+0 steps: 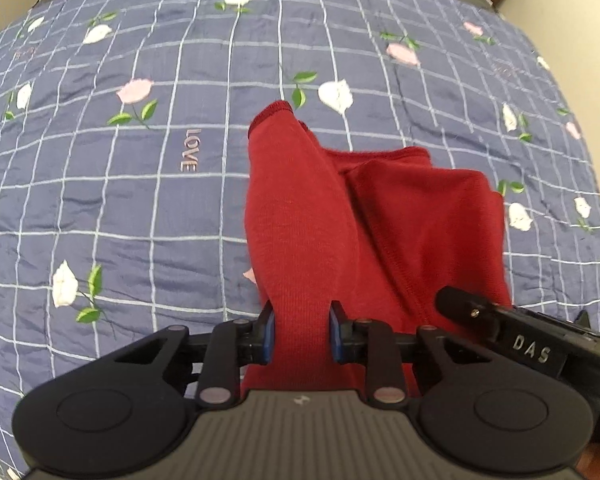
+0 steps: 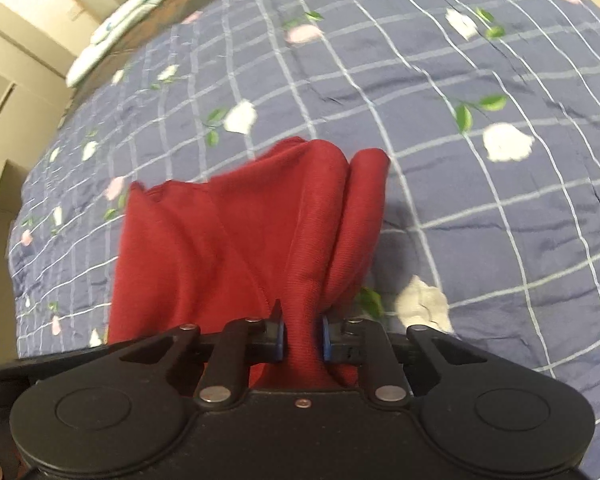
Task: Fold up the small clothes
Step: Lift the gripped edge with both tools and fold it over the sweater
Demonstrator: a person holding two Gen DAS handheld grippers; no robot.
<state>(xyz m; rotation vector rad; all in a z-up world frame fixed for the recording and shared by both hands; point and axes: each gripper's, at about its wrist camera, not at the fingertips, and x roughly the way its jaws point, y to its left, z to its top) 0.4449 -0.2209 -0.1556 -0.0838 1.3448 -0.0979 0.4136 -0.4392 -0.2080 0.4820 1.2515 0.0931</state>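
One red garment [image 1: 340, 216] is counted, lying on one blue floral quilt [image 1: 140, 184]. Two grippers are seen: the left gripper [image 1: 302, 332] and the right gripper [image 2: 303, 338]. One folded light cloth [image 2: 116, 28] is noted at the far edge.

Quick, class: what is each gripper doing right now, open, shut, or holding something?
Left gripper: shut on the red garment.
Right gripper: shut on the same red garment.
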